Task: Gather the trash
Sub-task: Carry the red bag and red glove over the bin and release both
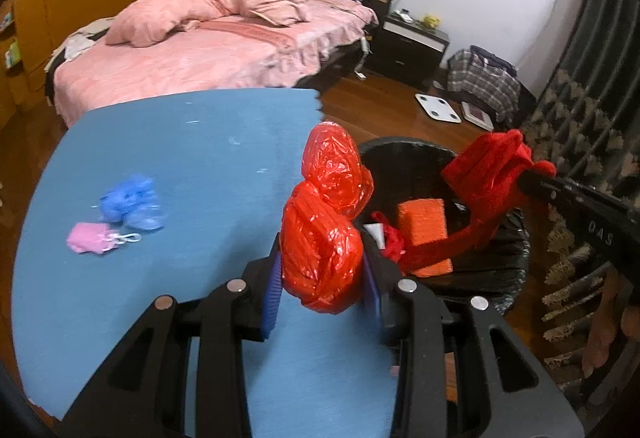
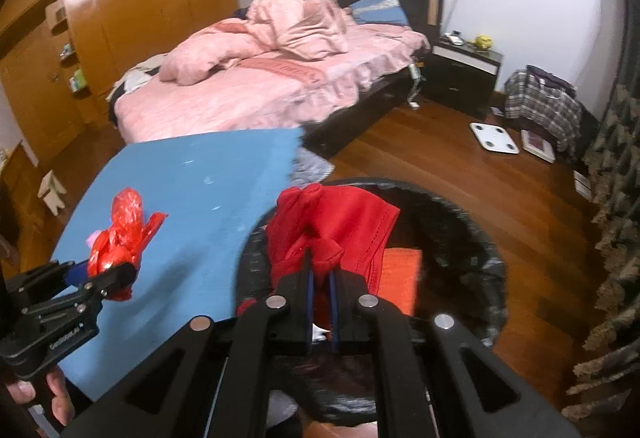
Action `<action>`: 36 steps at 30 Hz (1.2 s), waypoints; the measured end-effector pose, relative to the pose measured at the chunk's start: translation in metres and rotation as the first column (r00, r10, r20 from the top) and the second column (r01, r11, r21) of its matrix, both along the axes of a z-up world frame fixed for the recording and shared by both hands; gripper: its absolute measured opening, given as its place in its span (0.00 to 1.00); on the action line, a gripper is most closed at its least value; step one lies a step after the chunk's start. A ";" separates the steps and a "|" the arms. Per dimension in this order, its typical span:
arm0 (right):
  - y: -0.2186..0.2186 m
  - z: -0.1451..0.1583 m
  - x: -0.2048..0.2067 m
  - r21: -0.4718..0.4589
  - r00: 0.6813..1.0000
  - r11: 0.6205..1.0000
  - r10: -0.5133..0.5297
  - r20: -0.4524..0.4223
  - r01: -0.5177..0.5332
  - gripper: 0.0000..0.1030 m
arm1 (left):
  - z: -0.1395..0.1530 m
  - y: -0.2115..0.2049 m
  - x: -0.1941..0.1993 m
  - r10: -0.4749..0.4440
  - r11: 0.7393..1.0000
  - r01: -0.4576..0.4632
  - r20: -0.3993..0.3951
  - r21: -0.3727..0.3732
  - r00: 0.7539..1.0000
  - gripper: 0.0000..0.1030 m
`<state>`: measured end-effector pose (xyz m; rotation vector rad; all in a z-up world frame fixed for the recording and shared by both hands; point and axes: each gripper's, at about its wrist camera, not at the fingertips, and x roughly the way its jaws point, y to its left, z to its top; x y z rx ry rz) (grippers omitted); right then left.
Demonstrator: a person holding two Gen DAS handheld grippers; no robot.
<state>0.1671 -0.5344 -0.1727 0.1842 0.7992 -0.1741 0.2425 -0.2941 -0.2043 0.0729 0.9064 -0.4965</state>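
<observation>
My left gripper [image 1: 320, 258] is shut on a crumpled red plastic bag [image 1: 326, 214], held over the right edge of the blue table [image 1: 180, 158] beside the bin; from the right wrist view the same red plastic bag [image 2: 120, 234] shows in the left gripper [image 2: 110, 276]. My right gripper [image 2: 322, 266] is shut on a red cloth [image 2: 336, 226], which hangs over the black-lined trash bin [image 2: 472, 238]. The left wrist view shows that red cloth [image 1: 492, 182] above the trash bin [image 1: 516, 238], where an orange sponge [image 1: 424, 230] lies. A blue plastic wad [image 1: 130, 202] and a pink item [image 1: 90, 238] lie on the table.
A bed [image 1: 216, 50] with pink bedding stands behind the table. A white scale [image 2: 494, 137], a checked bag [image 2: 540, 102] and a dark nightstand [image 2: 464, 74] occupy the wooden floor at right. Wooden wardrobes [image 2: 132, 22] line the left wall. A patterned curtain [image 2: 616, 238] hangs at far right.
</observation>
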 end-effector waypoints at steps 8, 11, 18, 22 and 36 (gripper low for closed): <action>-0.055 -0.014 0.000 -0.003 0.998 0.998 -0.065 -0.017 0.065 0.06 | -0.013 -0.058 0.001 -0.063 0.998 0.063 -0.022 0.006 0.998 0.32; -0.071 -0.026 0.004 0.003 0.997 0.997 -0.074 -0.036 0.074 0.06 | -0.017 -0.080 0.000 -0.090 0.996 0.090 -0.023 0.013 0.996 0.32; -0.098 -0.051 0.017 0.019 0.994 0.996 -0.087 -0.069 0.088 0.06 | -0.035 -0.117 0.013 -0.119 0.992 0.121 -0.042 0.027 0.992 0.33; -0.108 -0.065 0.026 0.033 0.992 0.996 -0.076 -0.101 0.080 0.11 | -0.045 -0.131 0.022 -0.124 0.992 0.125 -0.046 0.032 0.991 0.38; -0.107 -0.089 0.013 0.073 0.981 0.991 -0.101 -0.164 0.114 0.35 | -0.062 -0.107 0.028 -0.096 0.994 0.099 -0.061 0.047 0.993 0.67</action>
